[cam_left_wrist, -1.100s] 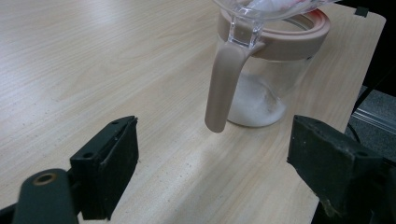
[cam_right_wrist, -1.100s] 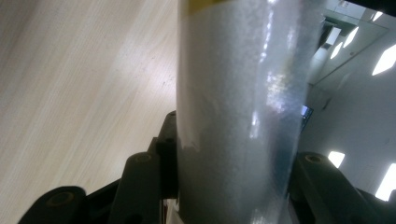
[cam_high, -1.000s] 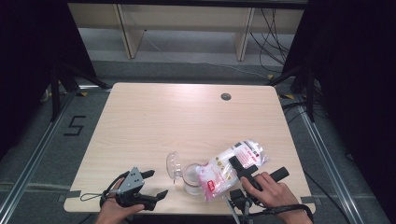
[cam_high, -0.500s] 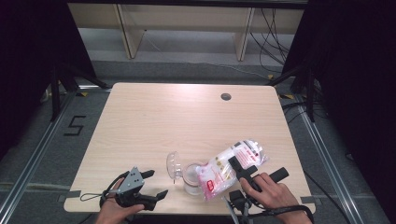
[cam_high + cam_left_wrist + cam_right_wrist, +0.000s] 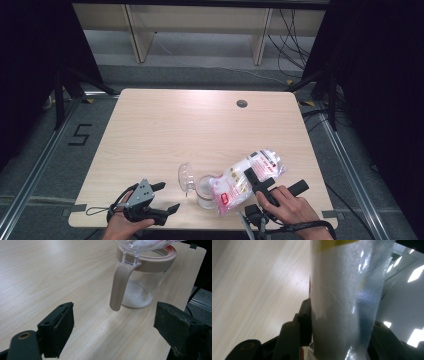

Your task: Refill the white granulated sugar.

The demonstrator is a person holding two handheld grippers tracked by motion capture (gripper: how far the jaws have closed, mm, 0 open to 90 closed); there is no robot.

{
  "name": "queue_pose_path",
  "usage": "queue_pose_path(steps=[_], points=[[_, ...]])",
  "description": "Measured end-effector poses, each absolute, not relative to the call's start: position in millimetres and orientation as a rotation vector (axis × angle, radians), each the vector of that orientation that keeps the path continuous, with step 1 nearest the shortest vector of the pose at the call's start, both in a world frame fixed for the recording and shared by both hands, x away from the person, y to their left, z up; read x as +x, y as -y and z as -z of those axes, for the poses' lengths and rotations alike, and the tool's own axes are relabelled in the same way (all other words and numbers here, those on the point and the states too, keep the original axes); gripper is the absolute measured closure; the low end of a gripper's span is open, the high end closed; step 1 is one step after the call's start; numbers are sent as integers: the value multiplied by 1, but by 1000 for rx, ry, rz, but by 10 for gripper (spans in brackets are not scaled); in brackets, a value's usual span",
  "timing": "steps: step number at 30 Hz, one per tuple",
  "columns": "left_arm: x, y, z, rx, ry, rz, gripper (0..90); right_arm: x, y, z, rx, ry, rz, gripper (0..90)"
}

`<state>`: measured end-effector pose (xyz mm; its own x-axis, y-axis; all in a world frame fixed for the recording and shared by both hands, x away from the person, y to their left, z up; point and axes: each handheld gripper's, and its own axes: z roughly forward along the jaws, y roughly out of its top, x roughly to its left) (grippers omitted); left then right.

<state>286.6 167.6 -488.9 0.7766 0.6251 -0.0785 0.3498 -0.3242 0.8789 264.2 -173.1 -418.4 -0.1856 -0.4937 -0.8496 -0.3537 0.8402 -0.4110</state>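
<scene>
The right gripper (image 5: 256, 181) is clamped on the bag (image 5: 248, 178), its jaws pressing the clear plastic from both sides, as the right gripper view shows with the bag (image 5: 344, 302) squeezed between them. The bag, clear with pink print, is tipped with its lower end over the mouth of the jar (image 5: 205, 190), which stands near the front edge of the table (image 5: 200, 125). The jar (image 5: 142, 282) is a clear one with a pinkish rim and a handle hanging down its side, its clear lid (image 5: 186, 176) swung open to the left. A shallow layer of white grains lies on its bottom (sugar or salt, I cannot tell which), so the pouring looks begun but far from done: most of the bag seems full, and the jar is mostly empty. What is left, by my reading, is to empty more of the bag, set it down and shut the lid. The left gripper (image 5: 167, 197) rests low at the table's front left, jaws wide apart and holding nothing, pointed at the jar from just beside it.
</scene>
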Motion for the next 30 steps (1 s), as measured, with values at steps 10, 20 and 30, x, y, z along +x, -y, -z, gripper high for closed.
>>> queue_pose_path(steps=[10,20,30], points=[[287,-168,489,1945,-738,-337,159,265,172,417,-674,-1788,138,631],[287,-168,488,1945,-739,-338,159,265,174,419,-649,-1804,113,634],[286,-168,488,1945,-738,-338,159,265,174,418,-648,-1805,111,638]])
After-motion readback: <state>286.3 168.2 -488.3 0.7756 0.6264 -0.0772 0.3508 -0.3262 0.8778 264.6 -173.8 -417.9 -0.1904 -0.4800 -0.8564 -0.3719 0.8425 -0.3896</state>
